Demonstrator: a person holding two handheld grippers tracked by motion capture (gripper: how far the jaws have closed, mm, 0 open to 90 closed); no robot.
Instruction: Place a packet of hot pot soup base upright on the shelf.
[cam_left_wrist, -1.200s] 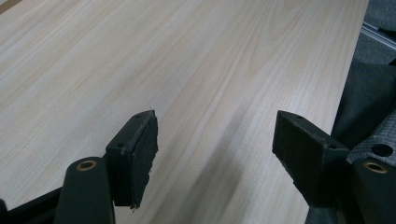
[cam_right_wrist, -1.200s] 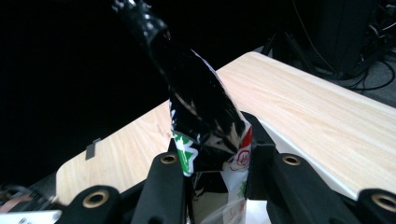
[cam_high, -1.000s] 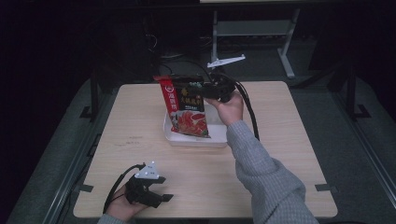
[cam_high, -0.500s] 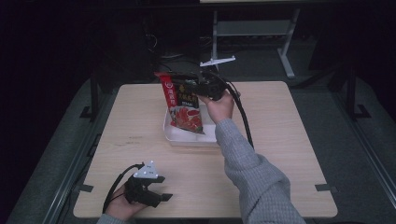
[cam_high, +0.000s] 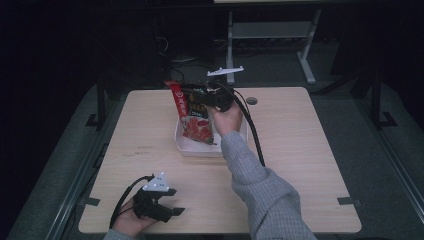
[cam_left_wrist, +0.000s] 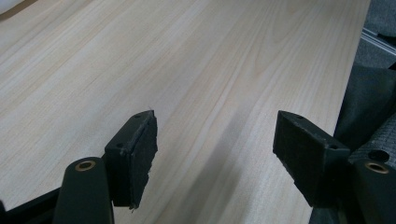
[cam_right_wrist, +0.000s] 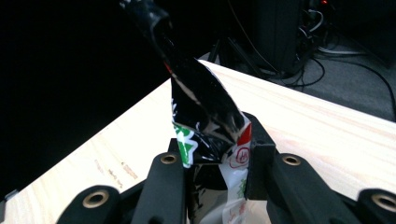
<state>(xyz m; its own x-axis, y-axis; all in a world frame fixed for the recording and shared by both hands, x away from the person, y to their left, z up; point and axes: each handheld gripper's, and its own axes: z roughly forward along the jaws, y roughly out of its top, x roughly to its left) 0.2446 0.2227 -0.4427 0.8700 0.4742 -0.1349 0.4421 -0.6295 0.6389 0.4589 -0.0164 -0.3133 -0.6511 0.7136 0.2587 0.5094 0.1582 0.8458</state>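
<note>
Near the front left corner of the counter, the left hand-held gripper is rested low in a hand, its jaws spread wide with nothing between them. Toward the middle, a white tray is seen, and a red and black snack packet is held upright over it, its top edge pinched between the clenched jaws of the right hand-held gripper.
</note>
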